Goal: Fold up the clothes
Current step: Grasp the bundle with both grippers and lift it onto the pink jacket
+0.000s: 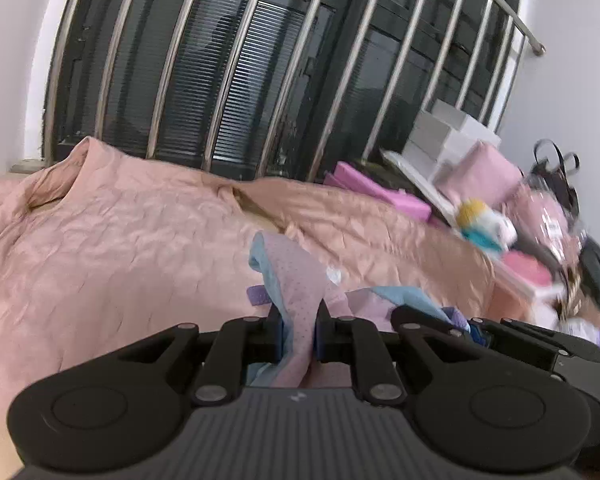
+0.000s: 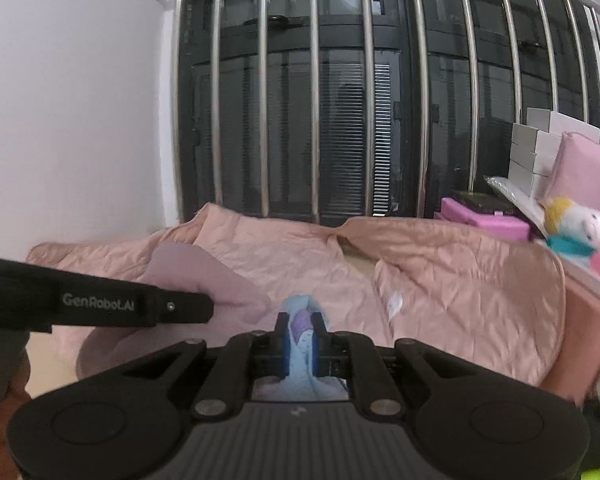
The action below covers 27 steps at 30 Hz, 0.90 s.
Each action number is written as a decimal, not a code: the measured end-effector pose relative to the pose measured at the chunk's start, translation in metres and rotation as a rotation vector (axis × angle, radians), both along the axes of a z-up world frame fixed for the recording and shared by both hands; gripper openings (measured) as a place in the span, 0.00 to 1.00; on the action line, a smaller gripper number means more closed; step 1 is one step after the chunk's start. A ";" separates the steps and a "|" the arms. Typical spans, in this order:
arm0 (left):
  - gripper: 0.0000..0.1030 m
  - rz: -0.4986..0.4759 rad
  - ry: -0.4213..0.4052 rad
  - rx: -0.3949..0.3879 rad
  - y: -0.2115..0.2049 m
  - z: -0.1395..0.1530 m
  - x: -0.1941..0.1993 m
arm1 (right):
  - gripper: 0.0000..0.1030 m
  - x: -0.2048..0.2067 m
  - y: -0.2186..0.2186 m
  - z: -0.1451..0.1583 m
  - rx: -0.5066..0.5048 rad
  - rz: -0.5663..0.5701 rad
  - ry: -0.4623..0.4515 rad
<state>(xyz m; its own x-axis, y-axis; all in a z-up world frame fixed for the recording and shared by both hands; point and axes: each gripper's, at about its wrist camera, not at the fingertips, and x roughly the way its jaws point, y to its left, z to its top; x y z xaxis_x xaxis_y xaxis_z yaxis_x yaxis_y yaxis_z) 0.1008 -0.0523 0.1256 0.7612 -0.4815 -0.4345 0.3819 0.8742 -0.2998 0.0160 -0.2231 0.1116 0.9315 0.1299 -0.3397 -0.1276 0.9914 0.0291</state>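
Hanging between both tools is a small garment (image 1: 296,276), pink with tiny dots, light blue trim and some purple bits. The left tool (image 1: 298,330) has its jaws pinched narrow on a bunched pink-and-blue edge, cloth sticking up above the fingertips and trailing down below them. The right tool (image 2: 301,334) is clamped the same way on a blue and purple fold of it, jaws nearly together with fabric squeezed in the gap. In the left view the right tool shows just off to the side, with garment cloth draped across between the two.

Under all that is a bed with a wrinkly peach-pink quilt (image 1: 120,248). A mauve pillow (image 2: 208,276) sits on the quilt near the left tool's body in the right view. Past the quilt there's a dark window (image 2: 340,120) behind shiny metal bars (image 2: 264,92). Over on the far side sit a pile of pink boxes (image 2: 484,216), a stack of white boxes (image 2: 540,148), a pink cushion (image 2: 584,172) and a stuffed toy (image 2: 576,228) with yellow and teal on it.
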 end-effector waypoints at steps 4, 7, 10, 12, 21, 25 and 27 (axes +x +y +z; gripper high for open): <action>0.12 0.017 0.012 -0.052 -0.004 0.006 0.066 | 0.08 0.061 -0.008 0.020 0.035 -0.038 -0.037; 0.12 0.032 0.000 -0.054 -0.014 0.004 0.117 | 0.08 0.116 -0.012 0.025 0.042 -0.055 -0.039; 0.12 0.052 0.046 -0.054 -0.026 -0.017 0.170 | 0.08 0.180 -0.013 0.013 0.036 -0.053 -0.001; 0.12 0.071 0.101 -0.056 -0.033 -0.042 0.207 | 0.08 0.220 -0.015 -0.005 0.052 -0.063 0.054; 0.57 0.178 0.248 0.075 -0.025 -0.110 0.248 | 0.35 0.298 -0.054 -0.102 0.210 -0.178 0.298; 0.59 0.230 0.245 0.132 -0.027 -0.107 0.242 | 0.14 0.283 -0.062 -0.091 0.243 -0.215 0.248; 0.59 0.254 0.256 0.134 -0.022 -0.097 0.232 | 0.13 0.291 -0.057 -0.094 0.196 -0.217 0.324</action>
